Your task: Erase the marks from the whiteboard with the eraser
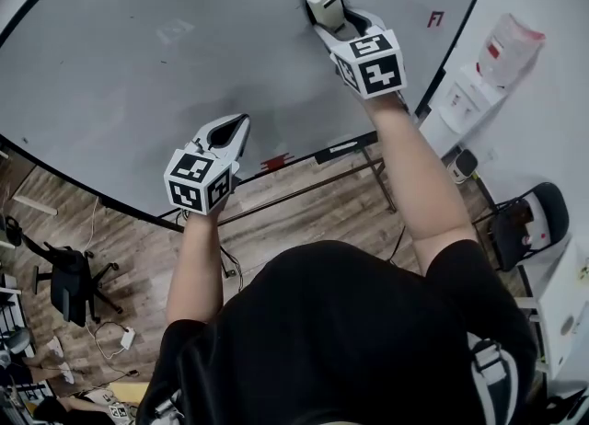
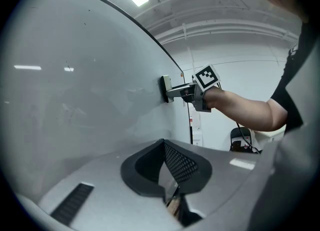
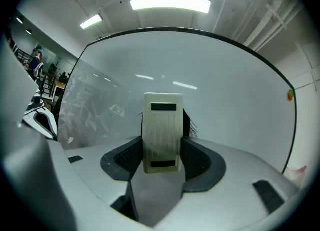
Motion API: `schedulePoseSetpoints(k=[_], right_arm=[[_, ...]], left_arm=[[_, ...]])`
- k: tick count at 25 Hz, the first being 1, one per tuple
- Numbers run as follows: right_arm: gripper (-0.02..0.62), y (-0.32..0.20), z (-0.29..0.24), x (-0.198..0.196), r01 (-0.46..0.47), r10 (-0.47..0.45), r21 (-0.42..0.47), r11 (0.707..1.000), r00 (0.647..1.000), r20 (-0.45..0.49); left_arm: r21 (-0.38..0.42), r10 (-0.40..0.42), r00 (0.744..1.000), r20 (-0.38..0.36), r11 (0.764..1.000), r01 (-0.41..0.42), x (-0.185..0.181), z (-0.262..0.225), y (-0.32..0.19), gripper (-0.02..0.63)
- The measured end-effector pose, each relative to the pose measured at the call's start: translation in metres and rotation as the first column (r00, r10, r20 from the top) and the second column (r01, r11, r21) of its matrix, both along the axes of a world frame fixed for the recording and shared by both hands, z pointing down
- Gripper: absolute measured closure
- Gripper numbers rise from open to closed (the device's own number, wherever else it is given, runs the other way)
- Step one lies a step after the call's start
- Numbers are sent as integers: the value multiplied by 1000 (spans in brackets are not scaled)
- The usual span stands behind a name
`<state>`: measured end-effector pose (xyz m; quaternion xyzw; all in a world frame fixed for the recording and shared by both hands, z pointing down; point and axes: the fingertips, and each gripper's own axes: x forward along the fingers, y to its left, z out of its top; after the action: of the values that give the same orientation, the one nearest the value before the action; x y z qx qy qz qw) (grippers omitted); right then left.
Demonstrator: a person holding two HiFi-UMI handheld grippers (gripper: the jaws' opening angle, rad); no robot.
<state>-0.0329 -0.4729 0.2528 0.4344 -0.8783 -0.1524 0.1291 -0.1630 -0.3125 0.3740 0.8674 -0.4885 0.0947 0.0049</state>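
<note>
Right gripper view: right gripper clamped on eraser, pressed against whiteboard over dark marks. Left gripper closed, empty. Advice: keep eraser flat, firm pressure, overlapping strokes.

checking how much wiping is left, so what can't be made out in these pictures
Marks under the eraser: right gripper view and head view, the eraser's body covers them; only dark strokes show at its edge.
Whiteboard top: head view, cut by the picture's edge.
Faint patches on the board's left: right gripper view, smears or reflections, cannot tell.
Small red thing at the board's lower rail: head view, too small to name.
</note>
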Motion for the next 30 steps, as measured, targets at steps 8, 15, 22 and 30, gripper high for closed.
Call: schedulePoseSetpoints(k=[8, 15, 22, 30], right_arm=[[365, -17, 2, 31, -59, 59, -13, 998, 998, 28], [365, -27, 11, 50, -98, 100, -30, 995, 994, 44], [365, -33, 17, 61, -116, 118, -50, 992, 992, 50], [365, -32, 16, 59, -133, 135, -59, 989, 990, 44]], left_arm=[[-5, 14, 1000, 5, 1000, -14, 5, 3, -4, 595], [-8, 23, 1000, 5, 1000, -23, 8, 4, -6, 595], [-4, 36, 999, -14, 999, -36, 13, 3, -4, 595], [-9, 35, 999, -13, 999, -35, 13, 5, -2, 595]])
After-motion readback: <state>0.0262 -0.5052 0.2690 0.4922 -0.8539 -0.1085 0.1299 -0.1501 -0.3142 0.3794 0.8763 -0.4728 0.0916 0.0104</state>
